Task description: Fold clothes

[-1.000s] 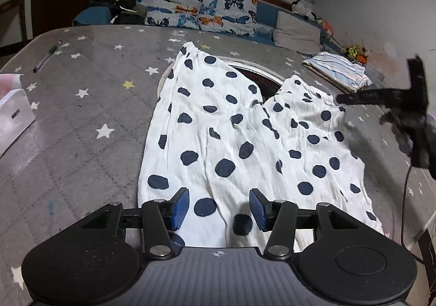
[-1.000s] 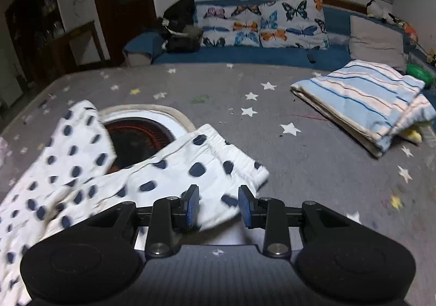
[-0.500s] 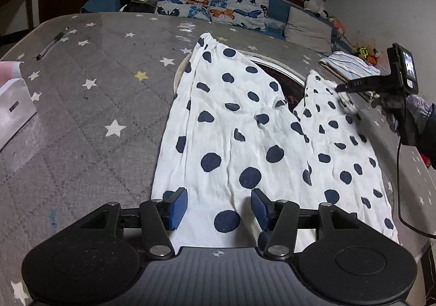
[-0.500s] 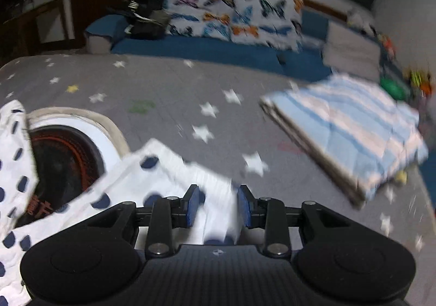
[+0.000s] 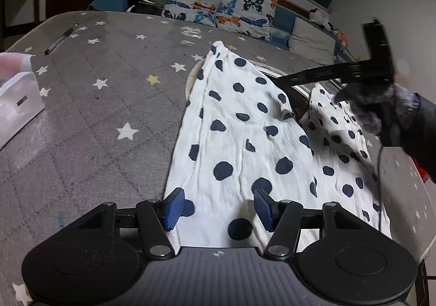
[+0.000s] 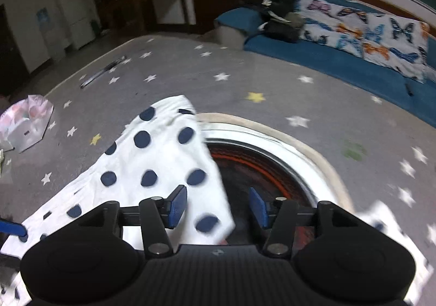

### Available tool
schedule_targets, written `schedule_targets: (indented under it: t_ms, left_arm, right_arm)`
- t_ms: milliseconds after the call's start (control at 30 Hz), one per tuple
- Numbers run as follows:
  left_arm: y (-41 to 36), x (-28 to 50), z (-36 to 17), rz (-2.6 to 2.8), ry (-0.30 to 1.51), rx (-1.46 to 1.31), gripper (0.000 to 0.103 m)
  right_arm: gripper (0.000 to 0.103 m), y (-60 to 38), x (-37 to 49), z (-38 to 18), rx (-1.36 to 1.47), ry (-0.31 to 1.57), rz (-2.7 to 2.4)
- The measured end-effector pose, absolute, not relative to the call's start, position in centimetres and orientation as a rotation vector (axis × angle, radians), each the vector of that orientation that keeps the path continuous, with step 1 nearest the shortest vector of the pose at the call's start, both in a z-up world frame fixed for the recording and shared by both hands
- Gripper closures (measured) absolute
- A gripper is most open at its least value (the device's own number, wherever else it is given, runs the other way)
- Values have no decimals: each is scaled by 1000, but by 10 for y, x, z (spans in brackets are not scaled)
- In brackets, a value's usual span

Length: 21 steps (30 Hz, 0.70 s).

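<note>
The room is dim: a dark window at the upper right of the left wrist view, a dark door at the upper left, and a blue bench with butterfly cushions (image 5: 218, 10) along the far wall. A grey star-printed cover (image 5: 103, 115) fills most of both frames; it seems to lie over a table, with a round red-ringed recess (image 6: 272, 164) showing at its middle. A white box (image 5: 16, 101) sits at the left edge and a pen (image 5: 61, 38) at the upper left.

The trousers (image 5: 239, 142), white with dark dots, lie spread flat at the centre of the left view, both legs running toward the upper right and parted over the recess.

The left gripper (image 5: 218, 208) hovers at the bottom centre over the near edge of the cloth, jaws wide apart, holding nothing. The right gripper (image 6: 216, 206) sits at the bottom centre of its own view, equally wide and empty, over the inner edge of the left-hand leg; in the left view it appears at the right, held by a gloved hand (image 5: 381, 107).

I judge the step to be laying one leg over the other. The next move calls for each gripper to close on a single edge of cloth without bunching it.
</note>
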<state>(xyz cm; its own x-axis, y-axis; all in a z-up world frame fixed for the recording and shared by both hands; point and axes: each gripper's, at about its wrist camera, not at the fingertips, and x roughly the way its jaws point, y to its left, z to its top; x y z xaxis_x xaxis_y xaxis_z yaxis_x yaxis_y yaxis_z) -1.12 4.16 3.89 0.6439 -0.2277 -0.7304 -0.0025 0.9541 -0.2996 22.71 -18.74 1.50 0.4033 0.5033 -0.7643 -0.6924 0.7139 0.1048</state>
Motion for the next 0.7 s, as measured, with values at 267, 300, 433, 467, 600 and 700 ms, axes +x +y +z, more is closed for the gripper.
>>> schedule_targets:
  t_ms: [267,300,433,467,600,700]
  left_arm:
    - [52,-15,40,-106,850,-316,42]
    - [53,-15,40,-103,849,-318,42]
    - [58,-18,40,-90,844,-326,42]
    - [60,-18,39,-87,843,-328,42]
    - [63,-21,38,-80,840,-338,42]
    - [65,-23,37,-77,841,-345,42]
  right_arm:
    - [75,-156,251,-4,-191,917,805]
    - [94,-154,249,-3,-190,913,814]
    - [99,-139,218,17,-276,797,858]
    - [99,-134,208,23,-306,761,877]
    - [99,-108,156,36,-496,622,926]
    - [95,-91,110,33,-604,605,1070]
